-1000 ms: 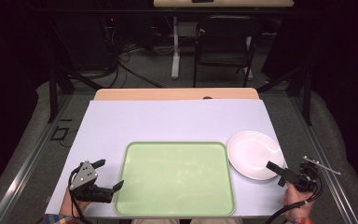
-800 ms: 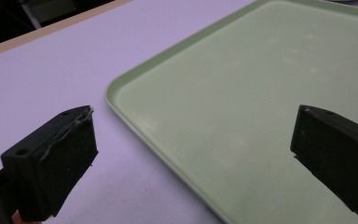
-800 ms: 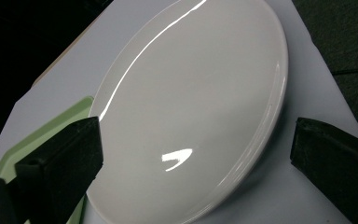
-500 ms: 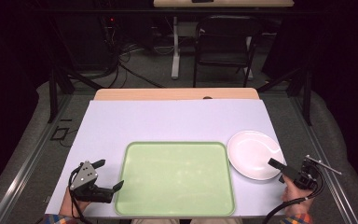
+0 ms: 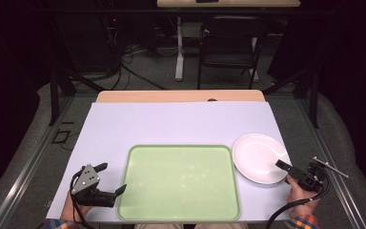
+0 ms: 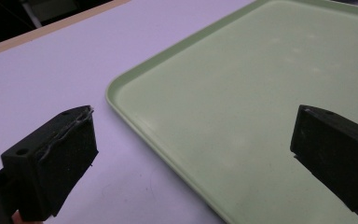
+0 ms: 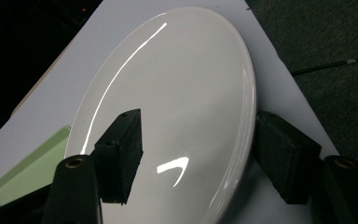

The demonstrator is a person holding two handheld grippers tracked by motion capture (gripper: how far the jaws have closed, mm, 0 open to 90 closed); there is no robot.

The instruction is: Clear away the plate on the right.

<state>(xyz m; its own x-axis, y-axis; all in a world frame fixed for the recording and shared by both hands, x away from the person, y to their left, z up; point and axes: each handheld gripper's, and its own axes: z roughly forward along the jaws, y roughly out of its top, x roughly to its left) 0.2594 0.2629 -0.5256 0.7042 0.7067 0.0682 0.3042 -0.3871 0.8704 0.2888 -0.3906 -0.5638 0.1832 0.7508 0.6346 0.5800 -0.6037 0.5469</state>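
Right hand-held gripper agape astride plate rim, tray beside

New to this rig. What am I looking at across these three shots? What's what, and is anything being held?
No robot here: a person holds a handheld two-jaw tool in each hand. The high view is a fixed camera above the person's side of the table. It shows the left tool beside a green tray and the right tool at the near edge of a white plate. Both lie on a pale sheet covering the table.

The other two pictures come from cameras riding on the tools, looking along their black jaws. In the left gripper view the jaws stand wide apart over the tray's corner, gripping nothing. In the right gripper view the jaws stand open on either side of the plate's rim, one above the plate and one outside it, not closed on it. Nothing is held.
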